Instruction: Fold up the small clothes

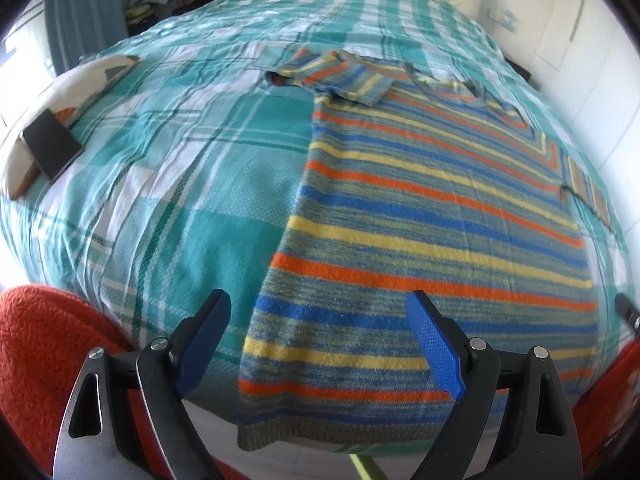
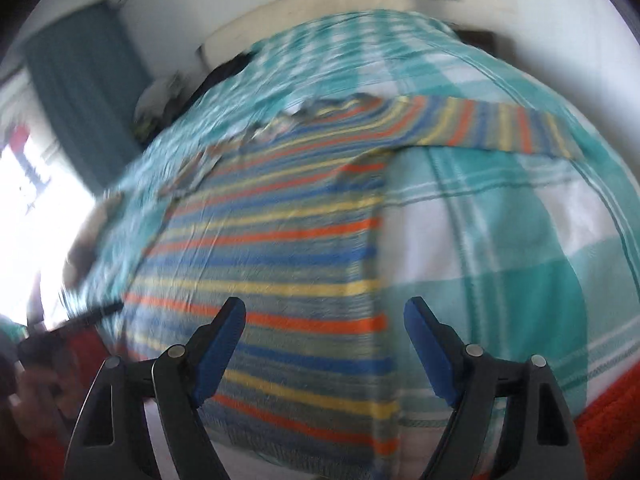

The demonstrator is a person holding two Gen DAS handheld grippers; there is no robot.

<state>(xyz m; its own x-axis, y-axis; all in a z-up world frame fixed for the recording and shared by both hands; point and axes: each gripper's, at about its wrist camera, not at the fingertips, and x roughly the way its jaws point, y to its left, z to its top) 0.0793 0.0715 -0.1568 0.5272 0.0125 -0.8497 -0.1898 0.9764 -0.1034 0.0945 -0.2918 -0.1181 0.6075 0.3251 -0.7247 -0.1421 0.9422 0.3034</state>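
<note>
Folding is barely starting: we are looking at a striped orange-blue-yellow knit sweater (image 1: 432, 216) lying flat on the teal plaid bedspread (image 1: 168, 184), one sleeve (image 1: 340, 76) already lying across its chest, the other sleeve (image 2: 492, 128) stretching sideways. Left gripper (image 1: 320, 340) and right gripper (image 2: 324, 340) are hovering over the hem, jaws apart, gripping nothing; body folds are remaining.

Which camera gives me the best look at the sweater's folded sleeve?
The left wrist view. There the folded sleeve is sharp, lying bent across the top of the sweater near the collar. The right wrist view is motion-blurred: that corner is only a smear, while the other sleeve stretches out flat over the bedspread.
</note>
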